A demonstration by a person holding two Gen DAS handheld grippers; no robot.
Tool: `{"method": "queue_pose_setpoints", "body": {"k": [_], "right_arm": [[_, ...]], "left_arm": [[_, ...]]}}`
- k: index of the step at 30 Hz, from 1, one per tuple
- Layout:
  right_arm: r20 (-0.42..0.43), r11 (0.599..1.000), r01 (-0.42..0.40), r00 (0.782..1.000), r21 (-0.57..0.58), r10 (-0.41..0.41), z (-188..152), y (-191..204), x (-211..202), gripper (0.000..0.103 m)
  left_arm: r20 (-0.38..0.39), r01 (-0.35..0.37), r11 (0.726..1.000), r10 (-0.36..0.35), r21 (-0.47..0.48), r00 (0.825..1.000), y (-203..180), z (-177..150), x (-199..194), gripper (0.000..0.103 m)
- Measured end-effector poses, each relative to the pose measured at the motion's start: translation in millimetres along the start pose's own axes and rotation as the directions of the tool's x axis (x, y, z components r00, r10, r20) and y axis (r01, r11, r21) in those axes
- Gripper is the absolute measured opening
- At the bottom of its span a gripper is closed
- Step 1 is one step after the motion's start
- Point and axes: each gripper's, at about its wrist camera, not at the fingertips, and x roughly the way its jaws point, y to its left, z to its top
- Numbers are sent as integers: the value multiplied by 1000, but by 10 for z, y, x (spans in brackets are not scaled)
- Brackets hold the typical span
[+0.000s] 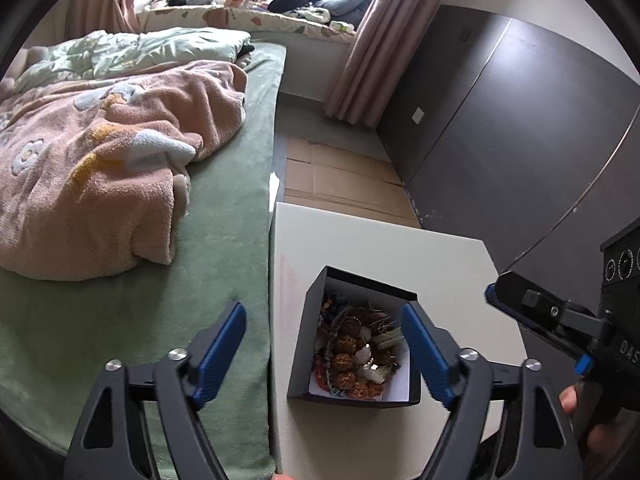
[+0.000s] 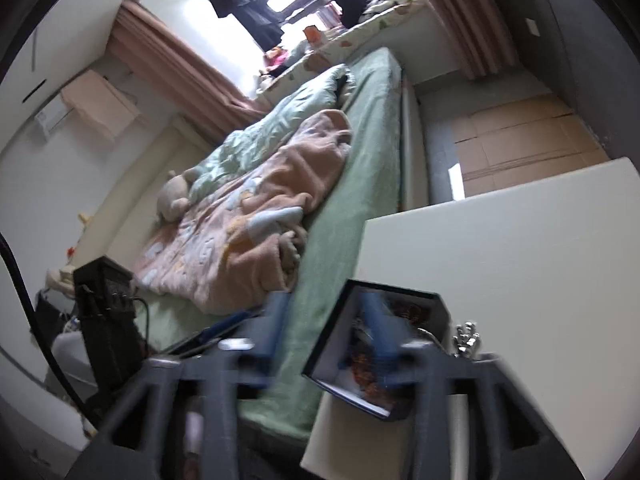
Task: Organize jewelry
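Blue-padded left gripper (image 1: 322, 344) hangs spread, empty, over the black square cardboard box (image 1: 310, 336) of tangled beaded jewelry (image 1: 354, 354) on the white bench (image 1: 400, 252). Right gripper (image 2: 326, 332), blurred, looks spread at three o'clock. Sorting seems barely begun.

table (image 1: 440, 264): smooth matt white | box (image 1: 316, 304): matt black card, white paper lining | beads (image 1: 346, 344): rough brown, wood-like | blanket (image 1: 120, 184): fluffy pink fleece | bed sheet (image 1: 224, 280): soft green plush | left tool (image 1: 324, 320): ribbed blue pads, matt black plastic
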Motion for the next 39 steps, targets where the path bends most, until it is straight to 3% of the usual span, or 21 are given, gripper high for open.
{"method": "queue_pose_setpoints", "body": {"k": [10,13,21,28,32,39], "right_arm": [[-7,990,121,992,-70,-122,-88,-312,-264,54],[-17,974,182,982,-131,-186,-124,-414,-292,55],[-102,925,245,953,-289,-285,-297,-514,-37,54],[-146,878,232,937,-419,-317,-488,-426,244,54],[-187,848,248,910,-468,-369,-566,-445,462,54],[-222,860,228,907,-455,-358,-518,-533,639,54]], "left_arm": [[9,8,1000,-8,3,1000,-12,-68,-52,82],[9,5,1000,-6,9,1000,-38,-90,-49,82],[18,4,1000,-4,0,1000,-29,-128,-86,82],[19,10,1000,-10,-21,1000,18,-117,-60,82],[18,19,999,-18,-35,1000,60,-89,-38,82],[24,37,997,-36,-66,999,158,-15,-14,82]]}}
